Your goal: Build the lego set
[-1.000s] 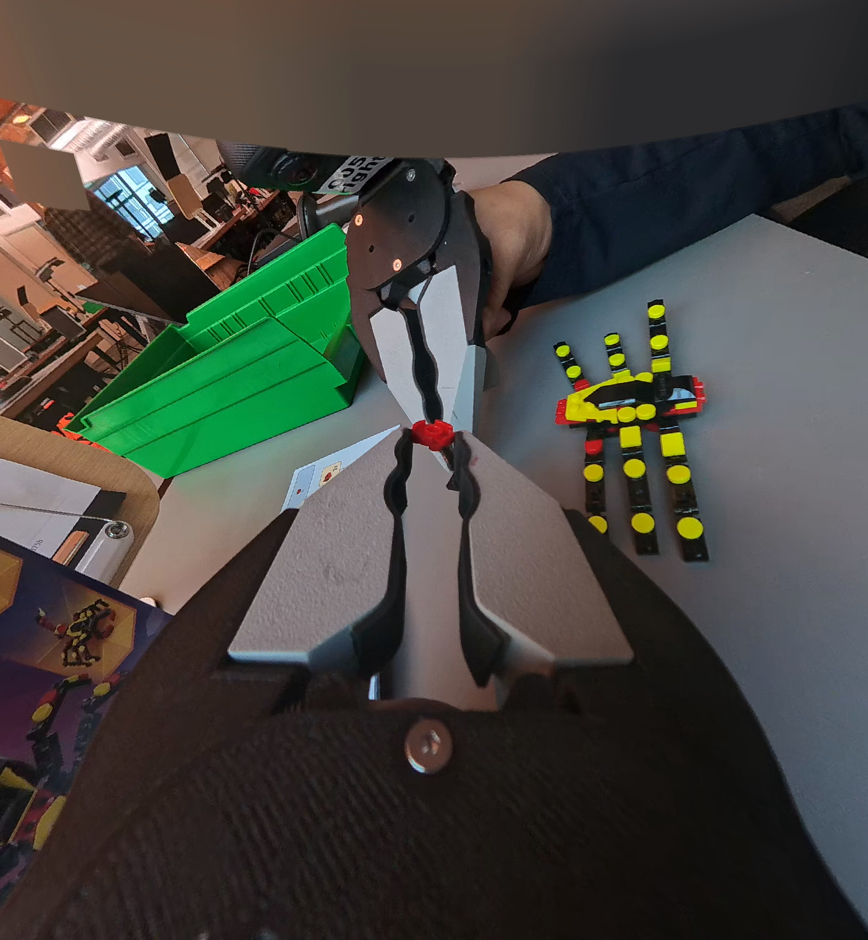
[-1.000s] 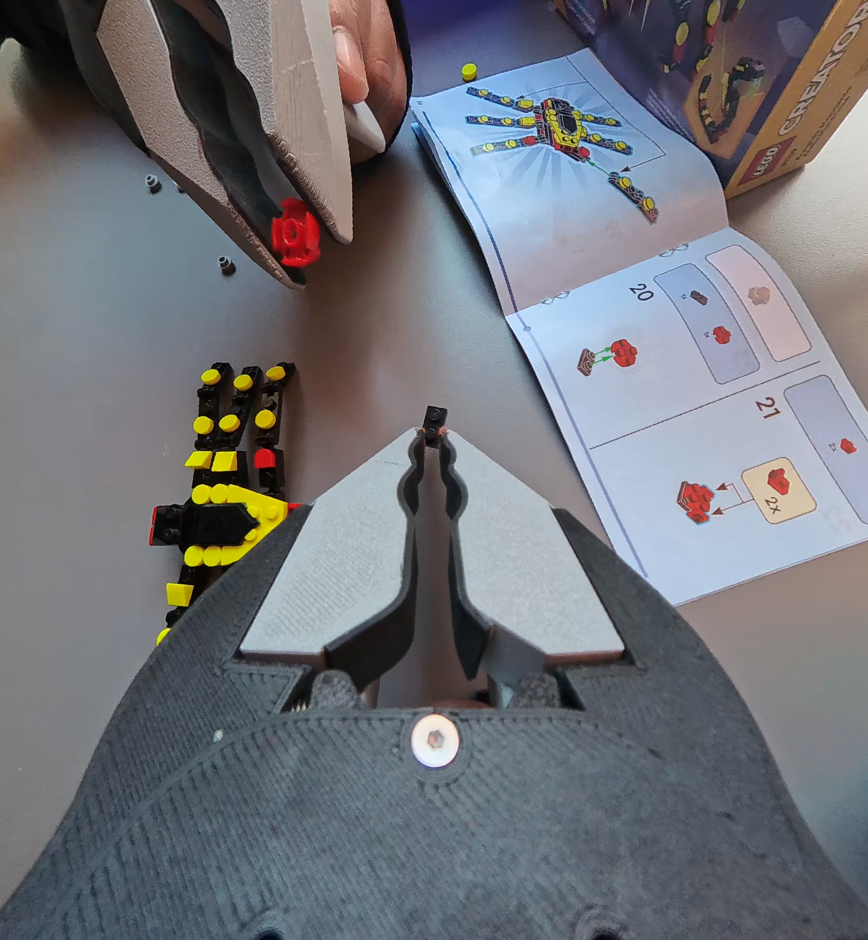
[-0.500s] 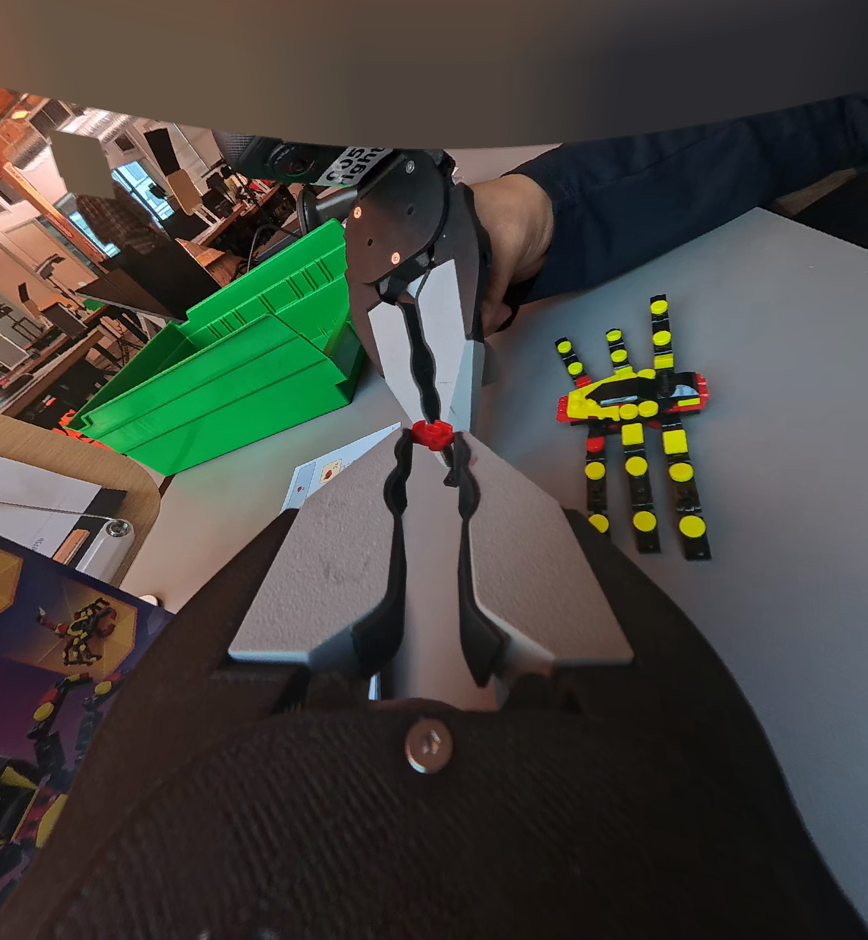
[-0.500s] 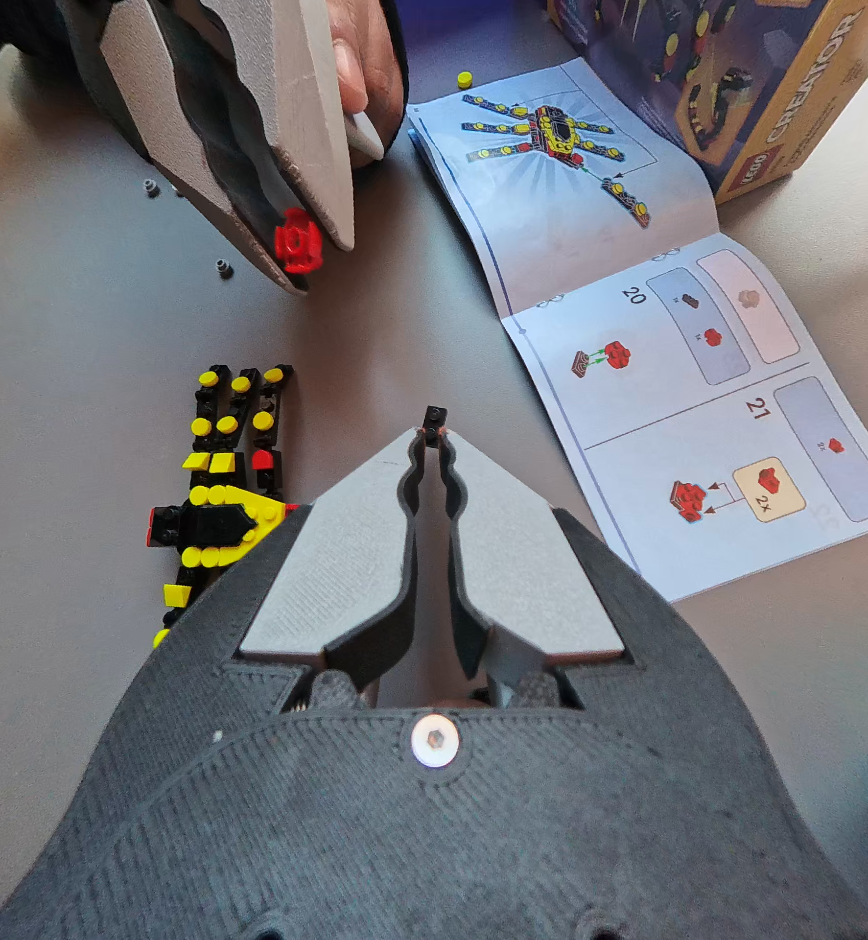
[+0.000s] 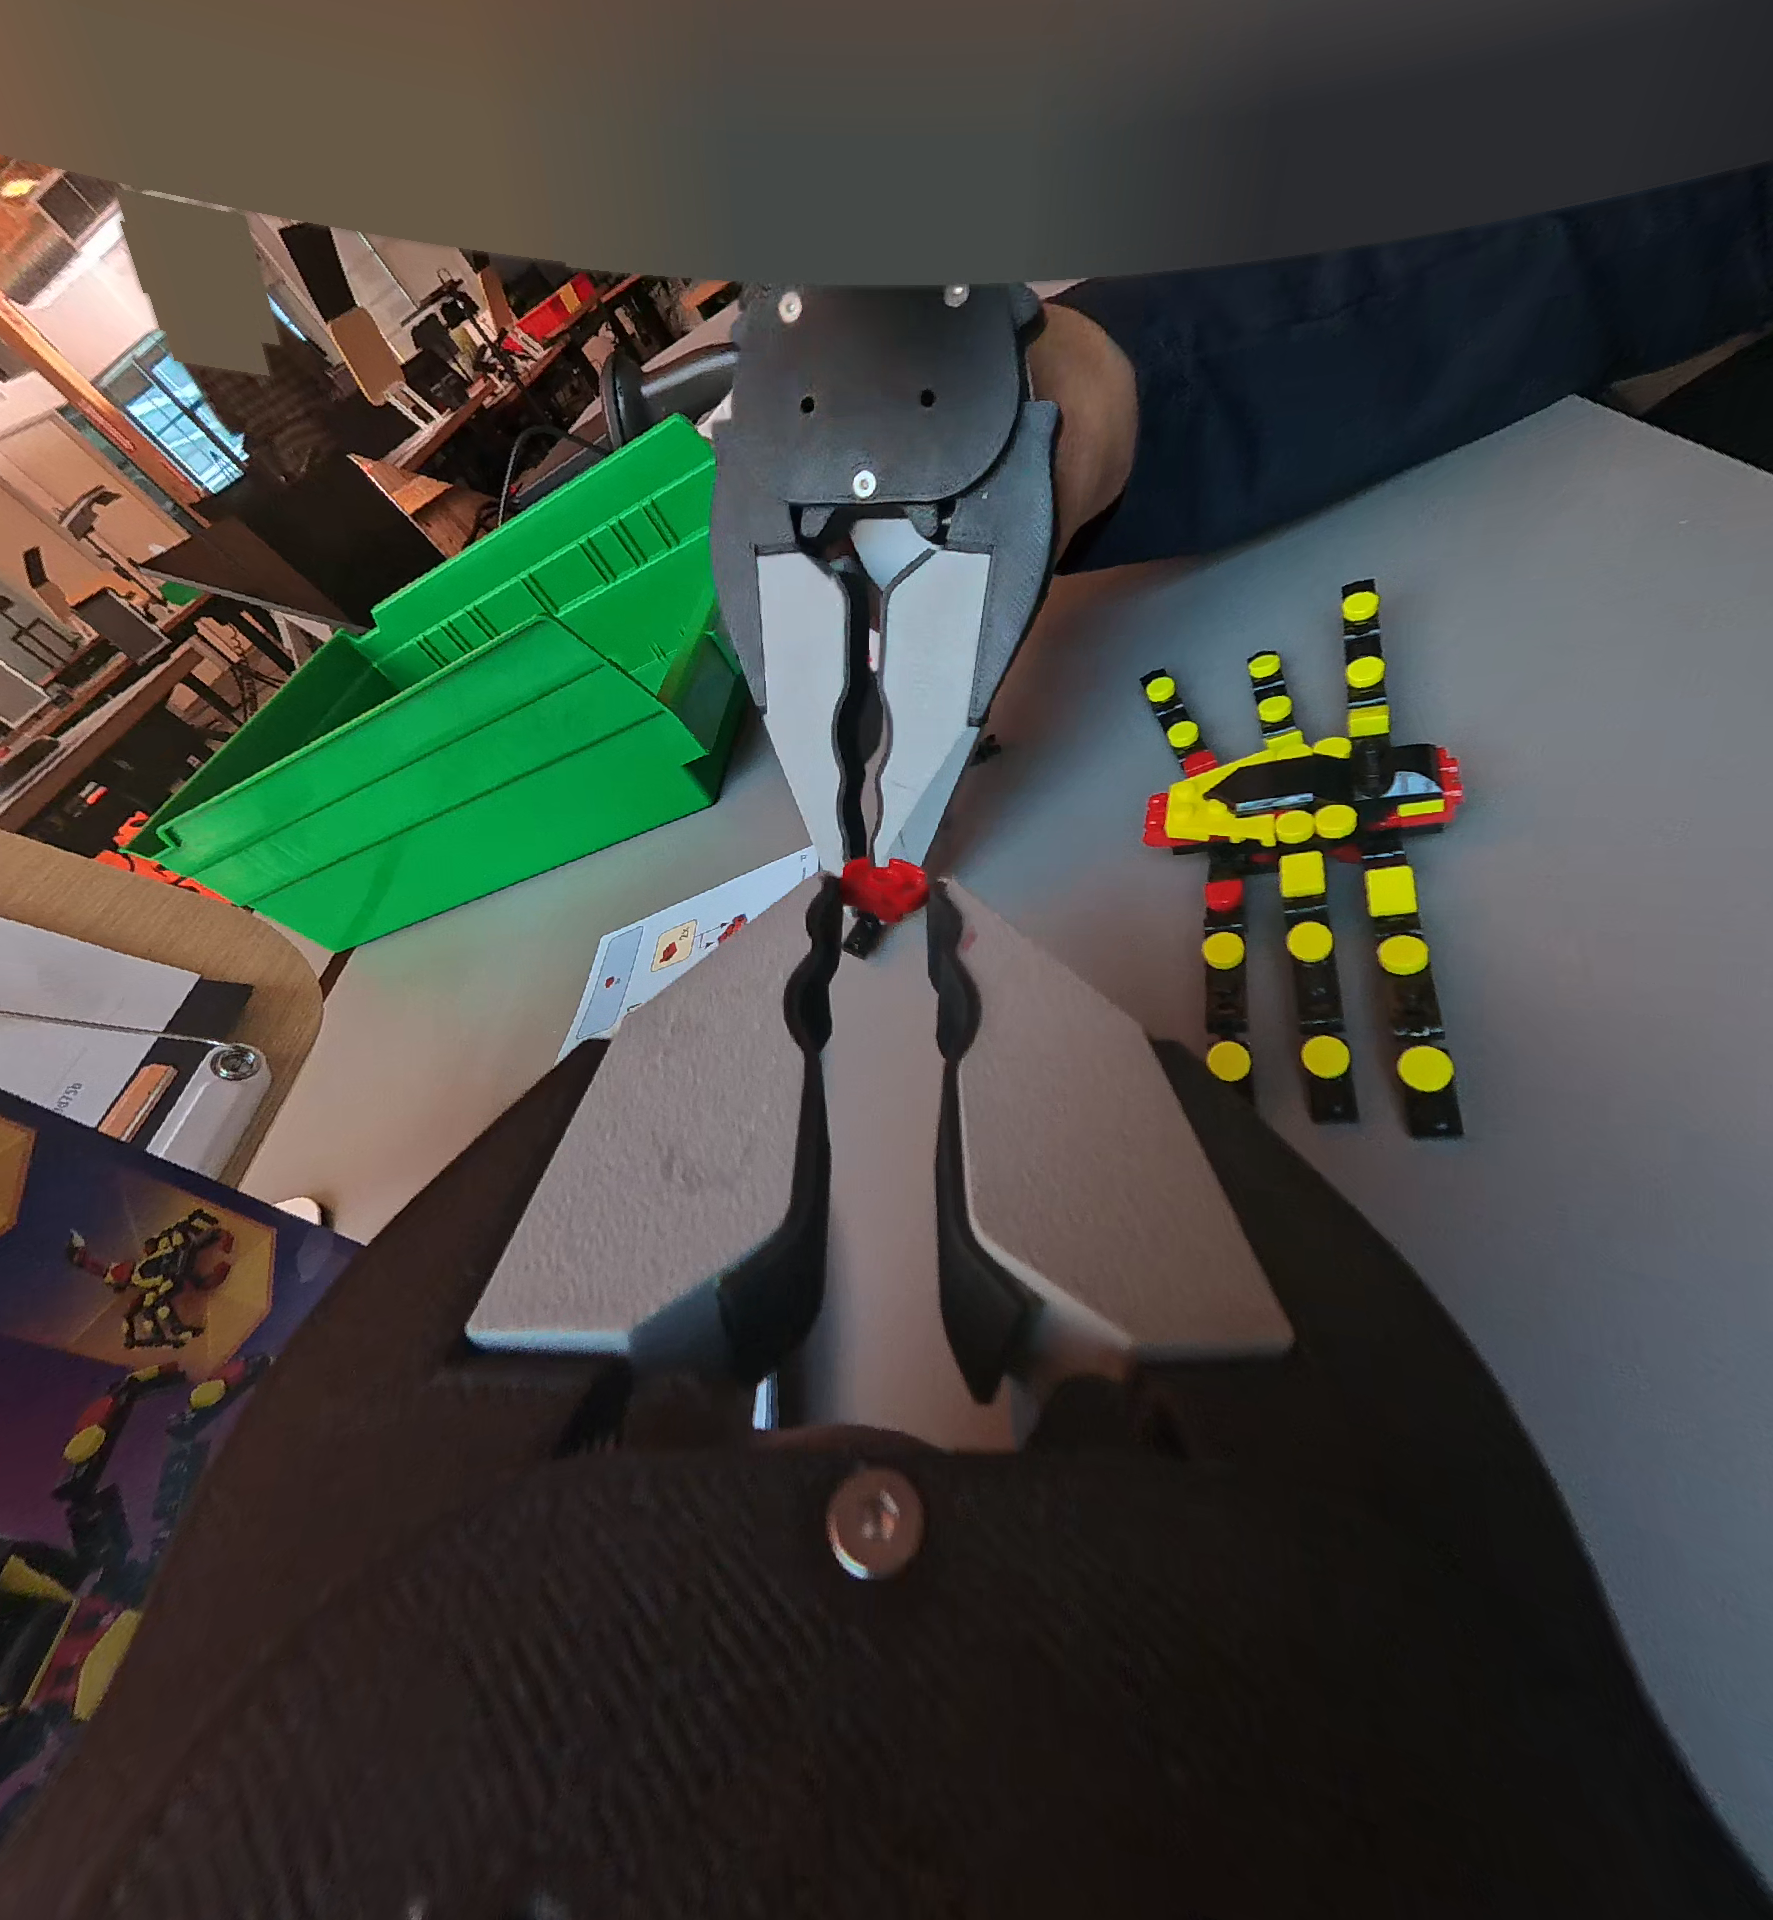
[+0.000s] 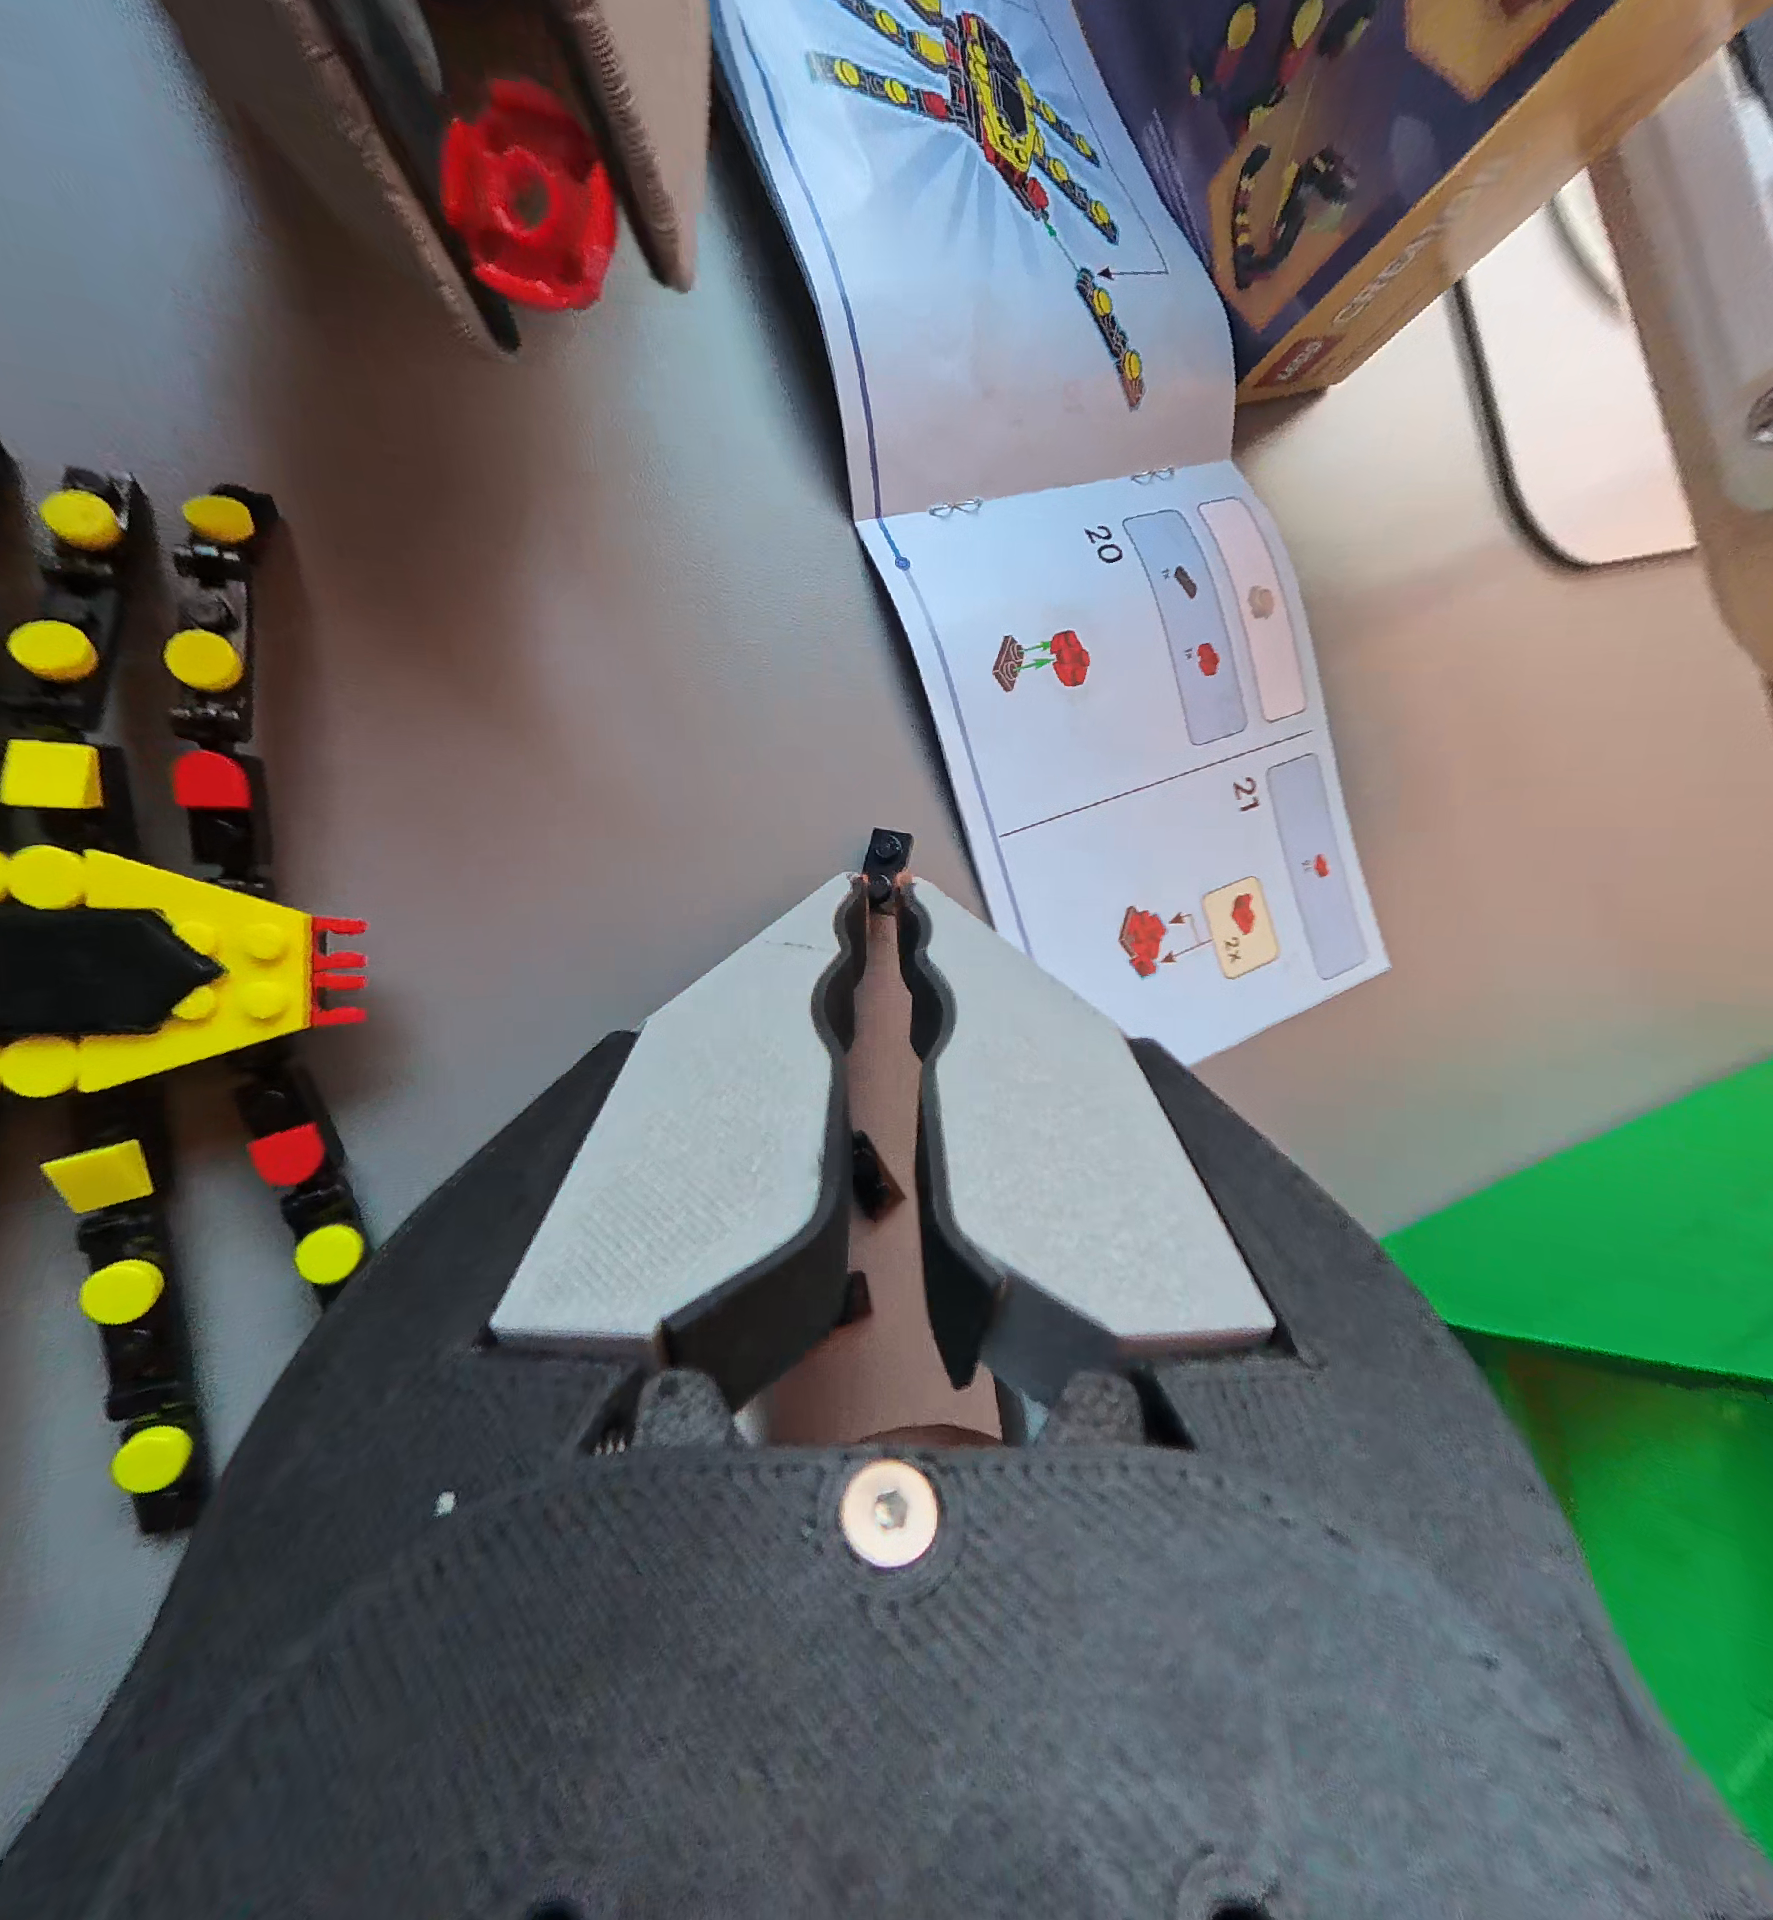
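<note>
Matte grey table (image 5: 1640,582); left hand-held gripper (image 5: 882,899) clamping round red piece (image 5: 884,889), right hand-held gripper (image 6: 884,883) pinching thin black plate (image 6: 887,854).

Grey table (image 5: 1640,582); cluttered desks (image 5: 61,727), window (image 5: 170,400), seemingly workshop.

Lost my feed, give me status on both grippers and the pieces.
Left gripper shut on red round piece. Right gripper shut on small black piece. Pieces apart, not joined. Nothing between them.
</note>
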Motion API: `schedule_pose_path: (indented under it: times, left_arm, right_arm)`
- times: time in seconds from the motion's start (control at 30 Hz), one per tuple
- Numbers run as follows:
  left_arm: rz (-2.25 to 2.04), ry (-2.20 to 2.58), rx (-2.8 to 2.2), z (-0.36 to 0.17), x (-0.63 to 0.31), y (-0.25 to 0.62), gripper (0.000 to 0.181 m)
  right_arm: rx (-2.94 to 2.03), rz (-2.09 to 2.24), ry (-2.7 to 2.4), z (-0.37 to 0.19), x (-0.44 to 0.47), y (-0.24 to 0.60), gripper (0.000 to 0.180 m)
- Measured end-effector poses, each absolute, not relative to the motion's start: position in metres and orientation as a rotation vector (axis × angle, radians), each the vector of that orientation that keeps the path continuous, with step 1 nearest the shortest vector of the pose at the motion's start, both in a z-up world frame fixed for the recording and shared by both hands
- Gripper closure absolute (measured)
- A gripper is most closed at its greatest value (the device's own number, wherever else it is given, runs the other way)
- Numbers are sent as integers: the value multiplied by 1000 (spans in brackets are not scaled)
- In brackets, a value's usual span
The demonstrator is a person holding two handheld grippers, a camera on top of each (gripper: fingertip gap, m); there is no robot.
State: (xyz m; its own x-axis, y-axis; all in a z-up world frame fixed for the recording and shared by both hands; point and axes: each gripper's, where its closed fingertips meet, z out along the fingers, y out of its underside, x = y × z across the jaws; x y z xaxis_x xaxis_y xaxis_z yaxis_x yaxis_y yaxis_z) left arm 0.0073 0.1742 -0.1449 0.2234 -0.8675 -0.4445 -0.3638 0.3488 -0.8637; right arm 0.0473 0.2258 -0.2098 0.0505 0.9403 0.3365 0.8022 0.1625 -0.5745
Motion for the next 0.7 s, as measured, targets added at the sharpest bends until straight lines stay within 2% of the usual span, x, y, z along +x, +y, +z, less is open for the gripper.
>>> schedule_pose_path:
  times: [0.03, 0.6, 0.7]
  left_arm:
    - [-509, 1366, -1235, -145, 7, 174, 167]
    - [-495, 1376, -1234, -147, 8, 174, 167]
    - [-492, 1379, -1241, -147, 8, 174, 167]
  right_arm:
    - [-1636, 226, -1783, -209, 49, 227, 177]
    - [-977, -513, -1949, -197, 67, 237, 177]
    - [-961, -449, -1968, -198, 63, 226, 177]
